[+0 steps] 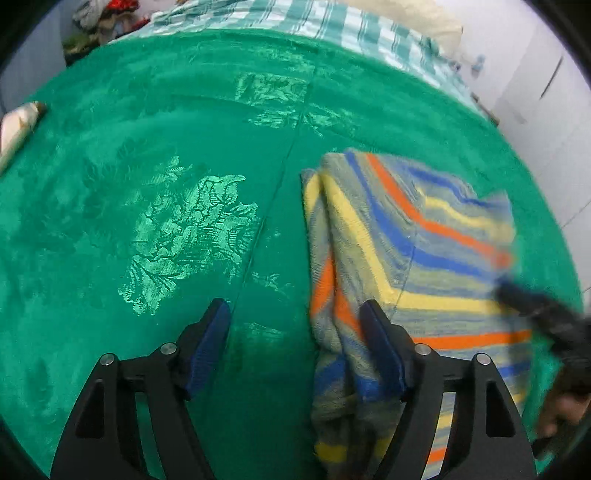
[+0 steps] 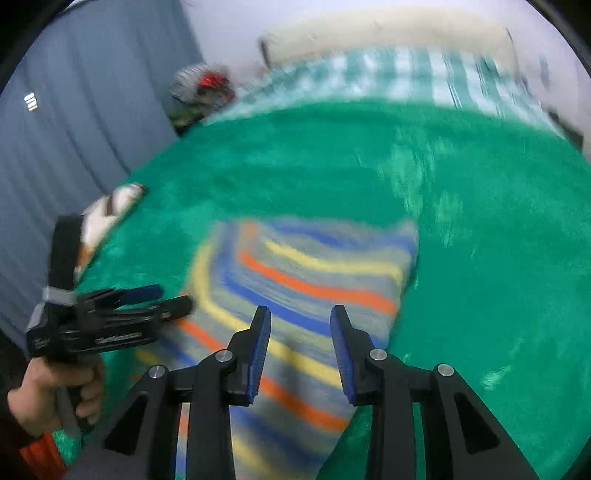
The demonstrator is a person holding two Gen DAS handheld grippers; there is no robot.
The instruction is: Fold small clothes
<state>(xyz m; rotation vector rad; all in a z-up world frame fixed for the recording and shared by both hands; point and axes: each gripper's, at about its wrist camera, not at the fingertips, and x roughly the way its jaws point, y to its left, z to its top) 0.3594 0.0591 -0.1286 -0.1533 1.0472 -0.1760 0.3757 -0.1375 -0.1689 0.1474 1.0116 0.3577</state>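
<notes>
- Hovering over the green blanket [image 1: 147, 147], the left gripper [image 1: 295, 310] has its jaws wide apart and holds nothing; its right finger [image 1: 380, 343] sits over the left edge of the striped cloth [image 1: 406, 240], though contact cannot be told.
- Seen from the right wrist, the left gripper [image 2: 173, 299] reaches in from the left, its tips at the cloth's [image 2: 295, 280] left edge, with the person's hand [image 2: 48, 395] on its handle.
- Right gripper [image 2: 301, 314]: jaws apart, narrower than the left's, nothing between them, poised above the cloth's near half. From the left wrist it is only a dark blur [image 1: 535, 310] at the cloth's right edge.
- The cloth is striped in grey, blue, yellow and orange. It lies on the blanket, on the bed, partly folded, with a doubled ridge along its left side.
- A checked sheet [image 1: 332, 26] shows beyond the blanket.
</notes>
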